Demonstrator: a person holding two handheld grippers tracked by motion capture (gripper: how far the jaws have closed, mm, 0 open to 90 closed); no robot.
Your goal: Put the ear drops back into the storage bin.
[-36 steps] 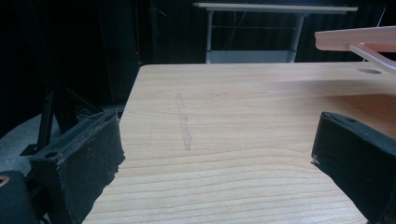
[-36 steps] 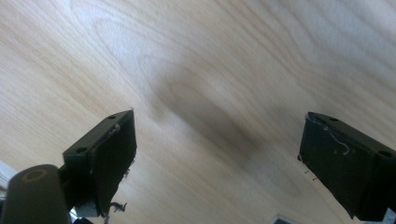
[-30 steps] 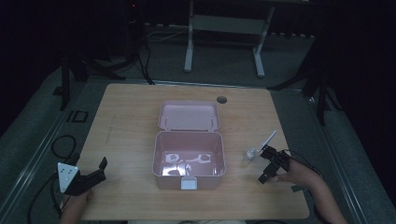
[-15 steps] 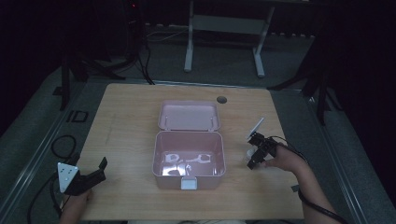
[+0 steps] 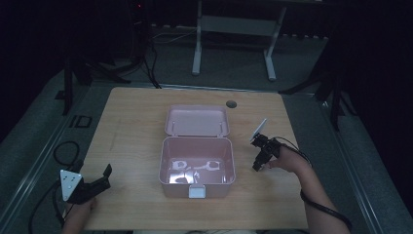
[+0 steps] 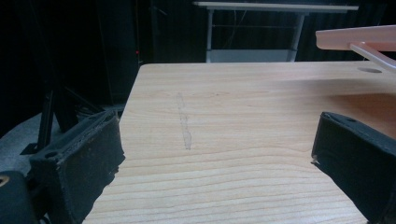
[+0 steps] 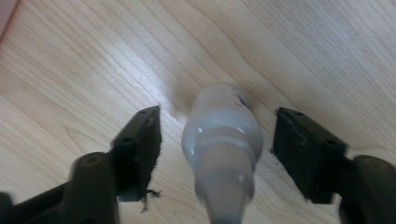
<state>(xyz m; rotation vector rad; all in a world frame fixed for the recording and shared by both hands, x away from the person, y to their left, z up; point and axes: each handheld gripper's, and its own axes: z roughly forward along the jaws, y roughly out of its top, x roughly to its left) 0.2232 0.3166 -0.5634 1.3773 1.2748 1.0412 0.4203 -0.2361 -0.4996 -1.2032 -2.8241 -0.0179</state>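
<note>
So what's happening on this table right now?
A person works at a wooden table with a gripper in each hand. The right gripper has a small white bottle between its jaws, which have just been closing; gaps remain on both sides, so the bottle is not clamped. In the high view it sits just right of an open pink box with a few pale items inside. The left gripper rests near the table's front left corner, jaws open with nothing between them.

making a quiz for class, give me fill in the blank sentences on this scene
1. The pink box sits with its lid ____.
2. Between the right gripper's jaws lies a small white ____.
3. The left gripper holds ____.
4. The table top is made of ____.

Missing words: open; bottle; nothing; wood
</note>
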